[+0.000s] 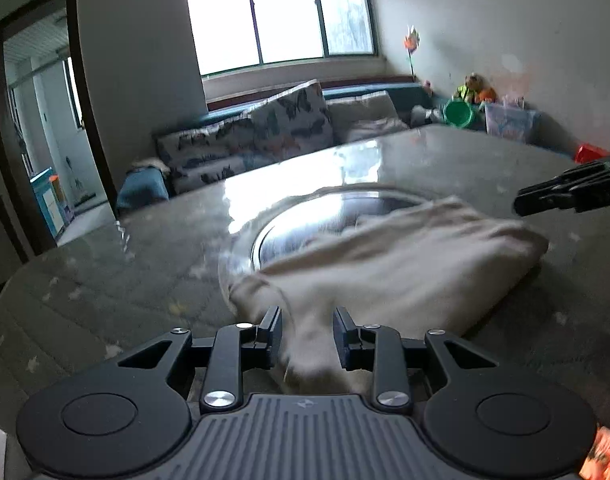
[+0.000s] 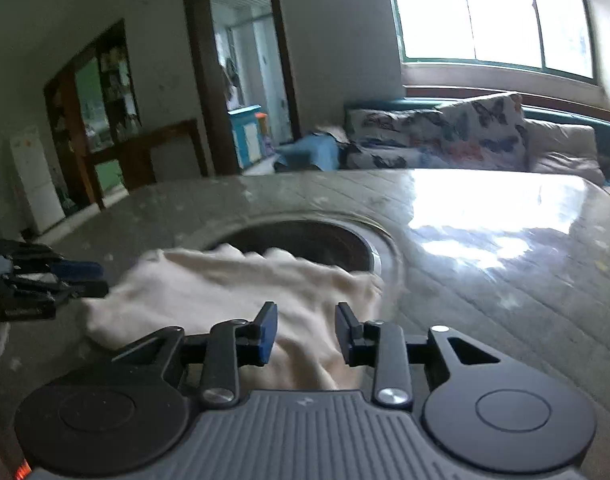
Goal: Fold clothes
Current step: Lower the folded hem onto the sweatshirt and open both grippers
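Lying across the table's [image 1: 105, 280] round recess [image 1: 325, 216] – blurred cream garment [image 1: 385, 272]; both hand-held grippers [image 1: 307, 328] [image 2: 306, 326] spread, seemingly unpinched.

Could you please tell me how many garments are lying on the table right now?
1. A single cream garment lies on the table, partly over the round metal inset; anything tucked under it would be hidden.

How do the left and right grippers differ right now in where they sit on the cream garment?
The left gripper sits at the cream garment's left near corner; the right gripper sits at its right near edge. In each gripper's own view the other shows at the opposite side: right gripper, left gripper. Shared: both have jaws apart with cloth between them, pads not visibly pressing, over the grey table.
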### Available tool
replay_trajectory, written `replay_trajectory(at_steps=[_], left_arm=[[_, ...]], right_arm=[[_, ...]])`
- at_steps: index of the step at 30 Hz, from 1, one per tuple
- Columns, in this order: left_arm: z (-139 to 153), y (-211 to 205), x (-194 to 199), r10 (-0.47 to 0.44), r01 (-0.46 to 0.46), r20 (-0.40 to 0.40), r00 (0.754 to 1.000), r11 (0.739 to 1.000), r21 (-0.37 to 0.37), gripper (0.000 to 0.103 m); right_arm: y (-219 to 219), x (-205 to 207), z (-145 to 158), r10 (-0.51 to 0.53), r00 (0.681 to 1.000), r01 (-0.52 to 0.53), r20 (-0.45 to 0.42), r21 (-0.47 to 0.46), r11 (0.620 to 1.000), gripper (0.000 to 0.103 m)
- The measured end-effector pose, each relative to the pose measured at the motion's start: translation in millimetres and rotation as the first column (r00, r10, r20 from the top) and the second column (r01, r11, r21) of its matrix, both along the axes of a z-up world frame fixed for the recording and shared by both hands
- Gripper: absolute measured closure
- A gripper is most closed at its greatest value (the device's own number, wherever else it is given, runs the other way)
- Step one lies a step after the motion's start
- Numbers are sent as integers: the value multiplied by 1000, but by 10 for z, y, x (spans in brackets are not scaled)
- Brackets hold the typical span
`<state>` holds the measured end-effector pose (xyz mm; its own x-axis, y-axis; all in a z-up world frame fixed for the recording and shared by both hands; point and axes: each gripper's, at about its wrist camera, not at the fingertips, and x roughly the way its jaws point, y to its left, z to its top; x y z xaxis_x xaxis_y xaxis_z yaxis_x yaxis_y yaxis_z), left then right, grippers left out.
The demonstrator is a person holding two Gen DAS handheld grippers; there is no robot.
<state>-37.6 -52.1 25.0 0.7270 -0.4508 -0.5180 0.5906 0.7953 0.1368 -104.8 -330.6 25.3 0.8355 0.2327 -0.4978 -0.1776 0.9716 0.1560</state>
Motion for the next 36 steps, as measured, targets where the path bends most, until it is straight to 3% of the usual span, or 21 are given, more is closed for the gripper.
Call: replay_trajectory(at_steps=[3, 7, 10, 16, 22, 29, 32, 36], left_arm=[[-60, -87, -53, -24, 24, -16, 1000, 1000, 1, 71], [-255, -188, -119, -36, 38, -25, 999, 997, 67, 71], [-227, -160, -148, -36, 37, -23, 999, 998, 58, 72], [-92, -241, -147, -52, 52, 6, 999, 999, 10, 71], [-291, -405, -92, -63, 64, -30, 998, 997, 39, 71], [-303, -379, -104, -68, 69, -30, 997, 997, 33, 71], [-313, -380, -117, -65, 65, -28, 998, 997, 30, 70], [-309, -374, -109, -56, 57, -25, 998, 998, 24, 68]], right_arm=[[213, 86, -83, 66, 998, -66, -8, -4, 998, 67], [506, 162, -305, 142, 988, -147, -66, -86, 985, 62], [555, 122, -279, 152, 987, -157, -53, -131, 979, 61], [663, 227, -139, 153, 988, -153, -3, -112, 982, 57], [845, 376, -368, 172, 984, -177, -50, -144, 973, 53], [795, 396, -386, 160, 986, -165, -56, -114, 980, 45], [787, 402, -392, 159, 985, -165, -59, -111, 980, 40], [779, 410, -401, 158, 985, -165, -66, -107, 980, 24]])
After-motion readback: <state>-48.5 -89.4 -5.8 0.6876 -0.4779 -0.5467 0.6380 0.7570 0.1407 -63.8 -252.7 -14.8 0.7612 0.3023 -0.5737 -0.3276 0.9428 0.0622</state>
